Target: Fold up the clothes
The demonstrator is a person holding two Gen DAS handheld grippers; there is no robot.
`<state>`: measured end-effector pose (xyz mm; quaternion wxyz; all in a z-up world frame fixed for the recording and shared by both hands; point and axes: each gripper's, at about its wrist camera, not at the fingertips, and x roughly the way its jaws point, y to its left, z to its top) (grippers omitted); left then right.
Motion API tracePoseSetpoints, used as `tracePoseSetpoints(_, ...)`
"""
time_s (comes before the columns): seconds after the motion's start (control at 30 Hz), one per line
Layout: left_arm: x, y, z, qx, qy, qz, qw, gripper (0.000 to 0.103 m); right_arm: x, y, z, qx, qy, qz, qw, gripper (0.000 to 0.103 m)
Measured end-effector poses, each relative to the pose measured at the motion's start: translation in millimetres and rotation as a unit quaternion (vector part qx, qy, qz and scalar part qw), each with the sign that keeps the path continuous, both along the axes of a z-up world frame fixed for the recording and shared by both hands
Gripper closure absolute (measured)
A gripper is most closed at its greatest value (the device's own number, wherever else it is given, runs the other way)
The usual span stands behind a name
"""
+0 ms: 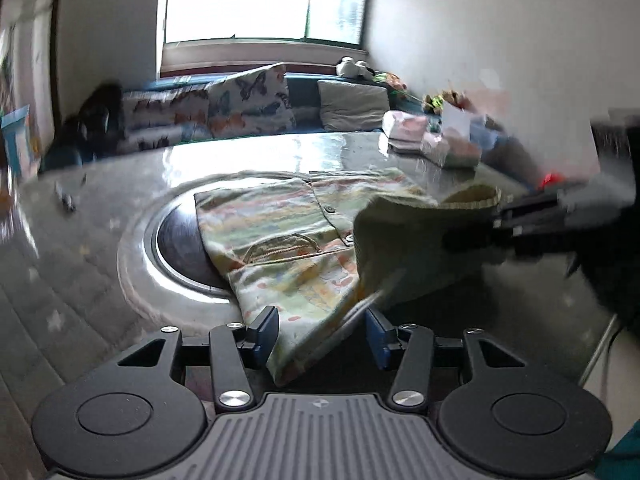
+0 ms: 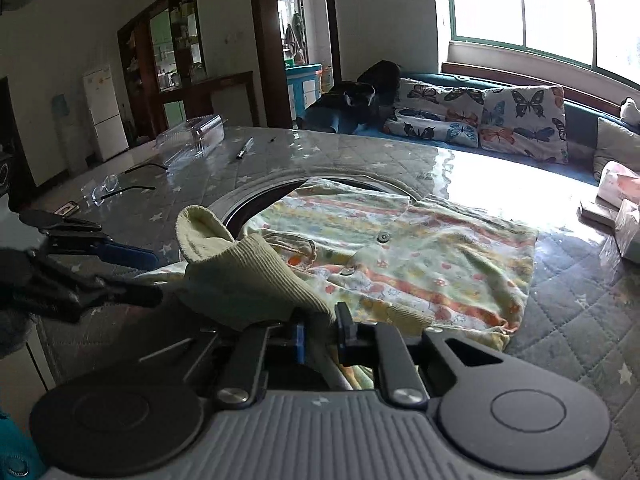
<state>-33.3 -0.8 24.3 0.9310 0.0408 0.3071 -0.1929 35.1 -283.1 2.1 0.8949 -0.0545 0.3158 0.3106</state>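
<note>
The garment (image 2: 400, 256), a small top with pale stripes and flowers and snap buttons down its front, lies on the counter (image 2: 360, 152). The counter has a grey quilted cover with white stars under a clear sheet. The far left part of the garment covers a part of the round dark opening (image 1: 180, 240) in the middle of the counter.

The right claw (image 2: 320, 334) is pressed together on the ribbed cream cuff (image 2: 240, 276) of one sleeve. It holds the cuff above the near left part of the garment, and the open end of the cuff points up and to the left.

In the left wrist view, the left claw (image 1: 322, 330) is spread. The near corner of the garment hangs between its blue pads (image 1: 268, 322), but the pads do not press it. In the same view the right claw (image 1: 500, 220) comes in from the right with the cuff in its tip.

On the far left of the counter lie glasses (image 2: 108, 184), a pen (image 2: 244, 148) and a clear plastic box (image 2: 196, 136). Behind the counter stands a blue sofa (image 2: 580, 124) with butterfly cushions (image 2: 520, 116) under a bright window (image 2: 540, 4).
</note>
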Motion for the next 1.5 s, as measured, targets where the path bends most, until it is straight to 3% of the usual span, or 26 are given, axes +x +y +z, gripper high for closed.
tracePoseSetpoints(0.27,-9.0,-16.3,-11.6,0.105,-0.077,-0.03,0.991,0.053,2.5,-3.9,1.7,0.01,-0.005,-0.015,1.0,0.091)
tracePoseSetpoints(0.37,-8.1,-18.2,-18.2,0.129,-0.095,-0.049,0.9859,0.066,1.2,-4.9,0.6,0.012,-0.005,-0.017,1.0,0.091)
tracePoseSetpoints(0.43,-7.7,-18.7,-22.4,0.143,-0.103,-0.055,0.9829,0.084,-0.9,-5.2,-0.5,0.013,-0.008,-0.019,1.0,0.092)
tracePoseSetpoints(0.5,-8.8,-17.1,-23.7,0.147,-0.11,-0.055,0.9815,0.092,-3.1,-5.6,-0.4,0.015,-0.01,-0.02,1.0,0.093)
tracePoseSetpoints(0.7,-26.0,-11.1,-9.4,0.121,-0.122,-0.058,0.9834,0.096,-25.7,-13.5,9.0,0.028,-0.035,-0.011,0.999,0.095)
tracePoseSetpoints(1.03,-92.0,2.0,26.8,0.073,-0.114,-0.066,0.9886,0.096,-99.3,-24.0,39.3,0.034,-0.037,0.051,0.997,0.095)
tracePoseSetpoints(1.3,-53.0,8.2,32.9,0.051,-0.105,-0.036,0.9925,0.096,-59.9,-5.4,57.1,0.006,-0.054,0.056,0.997,0.095)
tracePoseSetpoints(1.5,14.0,15.0,40.8,0.037,-0.086,-0.014,0.9955,0.096,0.7,9.5,65.3,-0.008,-0.049,0.045,0.998,0.095)
